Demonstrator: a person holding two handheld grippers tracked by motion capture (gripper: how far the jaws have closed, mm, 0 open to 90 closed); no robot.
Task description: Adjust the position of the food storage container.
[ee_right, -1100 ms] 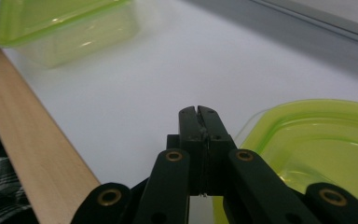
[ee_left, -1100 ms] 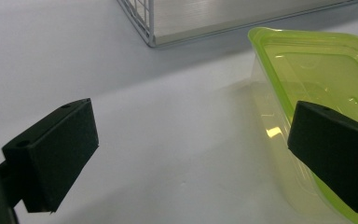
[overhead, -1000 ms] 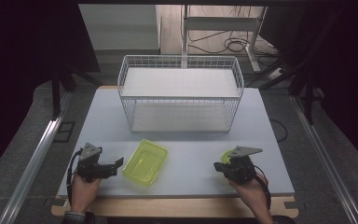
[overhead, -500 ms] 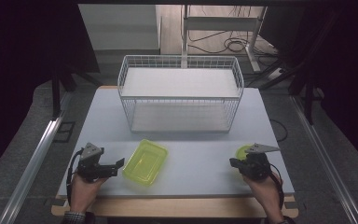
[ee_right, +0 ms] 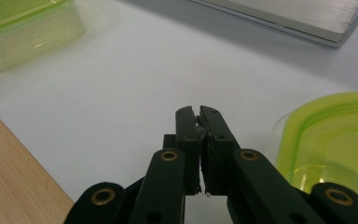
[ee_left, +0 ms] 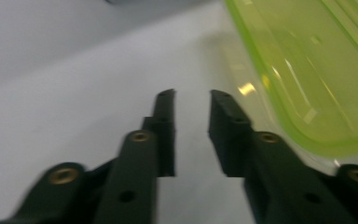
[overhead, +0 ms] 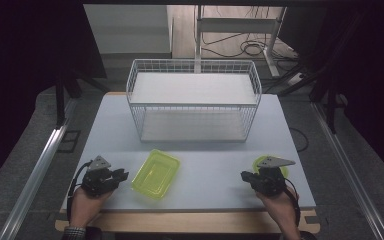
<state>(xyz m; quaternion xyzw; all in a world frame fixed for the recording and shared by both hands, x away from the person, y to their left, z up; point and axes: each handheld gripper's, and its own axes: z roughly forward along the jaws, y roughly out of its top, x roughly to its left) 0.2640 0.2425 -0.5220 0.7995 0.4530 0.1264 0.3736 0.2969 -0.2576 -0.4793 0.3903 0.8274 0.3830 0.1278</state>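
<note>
Green see-through plastic makes up the box (overhead: 156,173) that sits on the white table (overhead: 200,150), near the front edge and a bit left of the middle. The left gripper (overhead: 121,175) rests on the table just left of the box. Its jaws have just been closing, a small gap is left between them, and nothing is in that gap. In the left gripper view the box (ee_left: 307,70) lies close by on the right of the jaws, not touching them. The right gripper (overhead: 245,176) rests near the front right, jaws pressed together and holding nothing. Beside it lies a second green piece (ee_right: 335,140), maybe a lid. At the back stands a white wire basket (overhead: 194,100).
</note>
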